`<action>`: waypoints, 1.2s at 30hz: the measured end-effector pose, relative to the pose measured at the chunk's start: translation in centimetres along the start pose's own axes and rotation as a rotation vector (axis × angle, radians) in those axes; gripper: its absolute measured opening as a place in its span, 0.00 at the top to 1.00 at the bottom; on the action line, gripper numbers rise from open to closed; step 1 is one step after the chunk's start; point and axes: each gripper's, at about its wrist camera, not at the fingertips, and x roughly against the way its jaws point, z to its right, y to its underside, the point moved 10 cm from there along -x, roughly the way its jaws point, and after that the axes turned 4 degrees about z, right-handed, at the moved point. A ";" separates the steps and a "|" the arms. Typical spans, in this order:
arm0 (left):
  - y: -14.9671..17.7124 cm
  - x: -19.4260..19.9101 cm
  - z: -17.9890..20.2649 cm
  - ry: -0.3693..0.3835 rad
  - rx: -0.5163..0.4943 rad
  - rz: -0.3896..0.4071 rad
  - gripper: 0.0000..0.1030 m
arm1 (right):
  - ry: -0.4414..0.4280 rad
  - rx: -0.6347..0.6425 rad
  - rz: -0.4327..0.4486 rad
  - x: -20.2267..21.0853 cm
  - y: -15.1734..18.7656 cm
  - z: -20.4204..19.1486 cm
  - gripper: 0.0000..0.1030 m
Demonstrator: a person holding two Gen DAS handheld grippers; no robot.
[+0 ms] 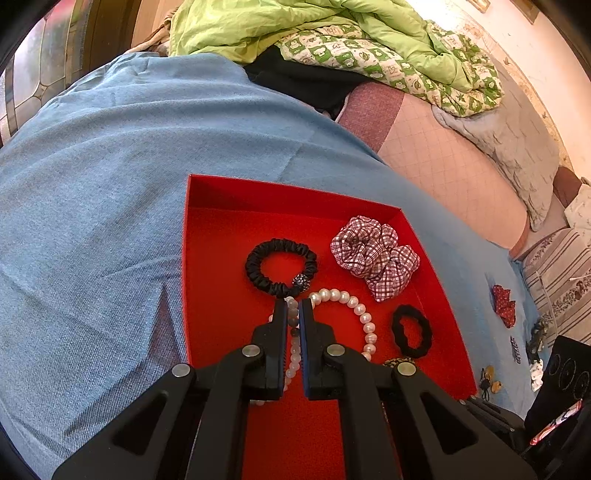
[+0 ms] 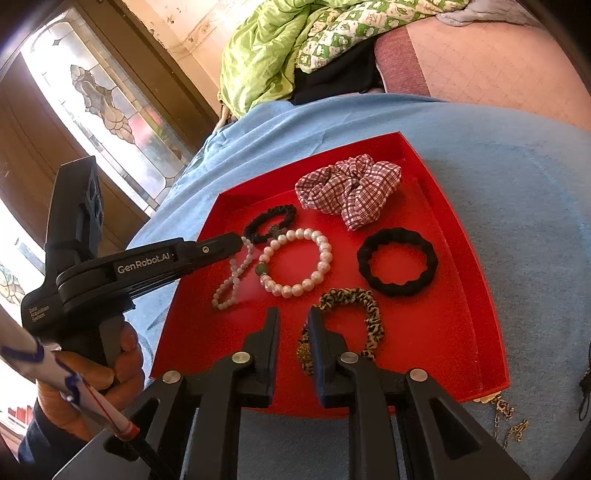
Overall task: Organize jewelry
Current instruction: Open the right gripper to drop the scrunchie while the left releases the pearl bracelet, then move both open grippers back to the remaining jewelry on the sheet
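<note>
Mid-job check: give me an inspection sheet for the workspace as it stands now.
Surface: blue cloth, wrinkled.
Job's things: red tray holds pearl bracelet, pale bead bracelet, checked scrunchie, black scrunchies, leopard scrunchie.
Clutter: gold chain and red bow on the cloth outside the tray.
Grippers: left gripper shut on the pale bead bracelet; right gripper open above the tray, beside the leopard scrunchie.
Cables: nothing seen.
Surroundings: green quilt, pink bed, stained-glass door.
</note>
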 end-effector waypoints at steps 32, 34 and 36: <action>-0.7 1.4 3.9 0.038 -0.073 0.061 0.71 | -0.054 -0.108 0.078 3.9 -2.1 1.4 0.79; -0.5 1.3 4.5 0.042 -0.087 0.058 0.71 | -0.053 -0.109 0.081 4.2 -2.2 1.5 0.79; -0.2 1.2 5.2 0.049 -0.099 0.055 0.71 | -0.050 -0.112 0.082 4.5 -2.3 1.8 0.79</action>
